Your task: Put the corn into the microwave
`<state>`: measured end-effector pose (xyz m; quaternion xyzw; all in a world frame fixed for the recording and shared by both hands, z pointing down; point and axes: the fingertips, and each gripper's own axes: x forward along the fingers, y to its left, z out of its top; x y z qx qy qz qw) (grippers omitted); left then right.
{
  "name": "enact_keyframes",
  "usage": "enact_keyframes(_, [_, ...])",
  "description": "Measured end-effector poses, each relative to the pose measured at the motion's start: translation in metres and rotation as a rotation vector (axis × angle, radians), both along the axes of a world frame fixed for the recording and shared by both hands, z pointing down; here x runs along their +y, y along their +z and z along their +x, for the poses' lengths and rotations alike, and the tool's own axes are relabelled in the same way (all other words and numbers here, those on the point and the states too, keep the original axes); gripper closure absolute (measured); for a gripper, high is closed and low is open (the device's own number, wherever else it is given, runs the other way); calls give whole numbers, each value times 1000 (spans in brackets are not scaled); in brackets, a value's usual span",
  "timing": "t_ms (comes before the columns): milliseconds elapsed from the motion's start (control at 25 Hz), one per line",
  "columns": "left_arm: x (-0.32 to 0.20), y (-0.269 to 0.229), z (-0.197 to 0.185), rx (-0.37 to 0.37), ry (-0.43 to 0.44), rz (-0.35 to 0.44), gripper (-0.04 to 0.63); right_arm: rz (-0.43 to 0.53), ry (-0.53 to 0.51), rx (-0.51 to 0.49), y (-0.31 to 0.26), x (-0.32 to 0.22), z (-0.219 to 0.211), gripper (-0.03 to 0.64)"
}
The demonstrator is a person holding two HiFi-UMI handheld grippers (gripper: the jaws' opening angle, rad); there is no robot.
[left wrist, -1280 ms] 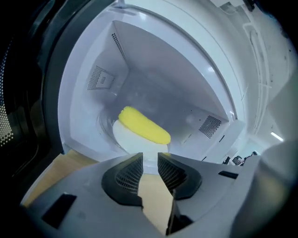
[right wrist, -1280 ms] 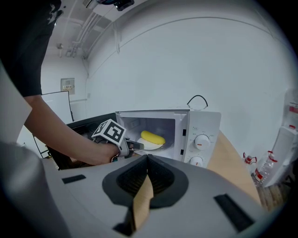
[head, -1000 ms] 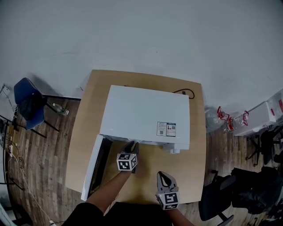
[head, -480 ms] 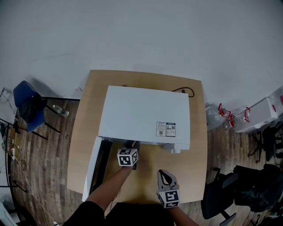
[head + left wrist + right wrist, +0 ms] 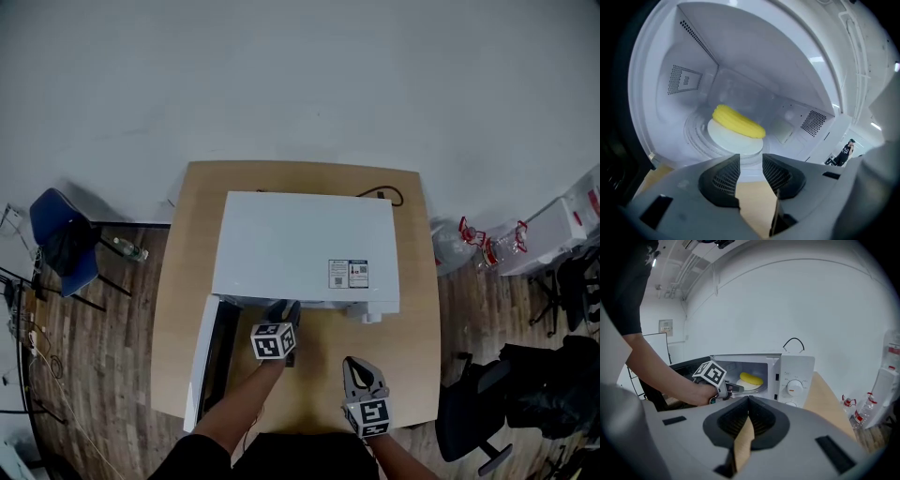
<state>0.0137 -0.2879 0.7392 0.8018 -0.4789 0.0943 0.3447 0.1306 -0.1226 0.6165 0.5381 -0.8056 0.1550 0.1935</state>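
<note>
A yellow corn cob (image 5: 738,122) lies on a white plate (image 5: 733,140) on the turntable inside the white microwave (image 5: 305,248). My left gripper (image 5: 751,166) sits at the microwave's mouth, just in front of the plate; its jaws are opening and nothing is between them. The corn (image 5: 751,378) and the left gripper (image 5: 725,388) also show in the right gripper view. My right gripper (image 5: 748,401) is shut and empty, held back over the table (image 5: 417,337) in front of the microwave. In the head view it (image 5: 359,375) is at the lower middle.
The microwave door (image 5: 200,361) stands swung open to the left. A control panel with a dial (image 5: 794,387) is right of the cavity. A black cable (image 5: 389,196) trails behind the microwave. A blue chair (image 5: 58,239) is at the left, bottles (image 5: 483,246) at the right.
The left gripper stays at the microwave's mouth and the right gripper keeps still; only the head view has shifted a little.
</note>
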Motion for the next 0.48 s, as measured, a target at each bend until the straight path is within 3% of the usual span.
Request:
enact_keyframes(160, [27,-23,-9,30,-9,25,468,31,22,-10,-12,7,0,557])
enact_keyframes(320, [78,-69,-17,140,4,48,468,53,56,-42,-26,22,-3,557])
enact_keyframes(480, [147,-123,-24,153,56,122,470,92,71,-81,-47,36,-17,557])
